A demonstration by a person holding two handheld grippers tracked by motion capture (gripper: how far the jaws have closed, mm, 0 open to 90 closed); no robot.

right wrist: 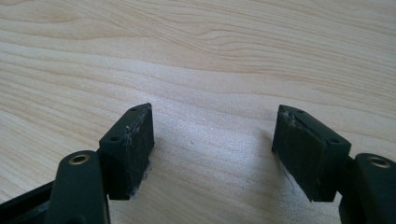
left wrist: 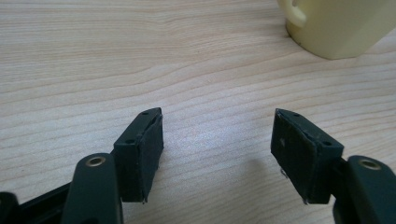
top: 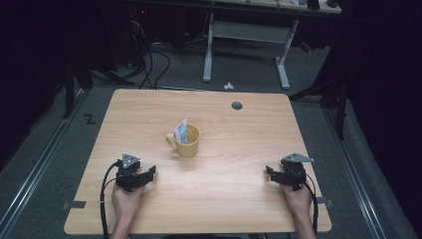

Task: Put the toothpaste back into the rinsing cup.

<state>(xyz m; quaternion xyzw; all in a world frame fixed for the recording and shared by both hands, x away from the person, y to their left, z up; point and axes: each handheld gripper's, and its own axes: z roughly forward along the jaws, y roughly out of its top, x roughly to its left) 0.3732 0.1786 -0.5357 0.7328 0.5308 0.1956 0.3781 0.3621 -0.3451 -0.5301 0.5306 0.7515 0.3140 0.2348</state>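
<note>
A pale yellow mug [top: 186,141] stands near the middle of the wooden table [top: 239,199], its handle to the left, with a small white and blue packet [top: 181,131] sticking up out of it. The mug's lower part [left wrist: 341,25] shows at the top right of the left gripper view. My left gripper [top: 150,174] rests on the table at the front left, open, with nothing between its jaws [left wrist: 217,154]. My right gripper [top: 270,174] rests at the front right, also open and empty [right wrist: 212,151].
A round cable hole [top: 237,105] lies at the table's far side. Beyond the table are a white desk frame [top: 246,45] and cables [top: 149,64] on the grey floor. Bare wood lies between both grippers and around the mug.
</note>
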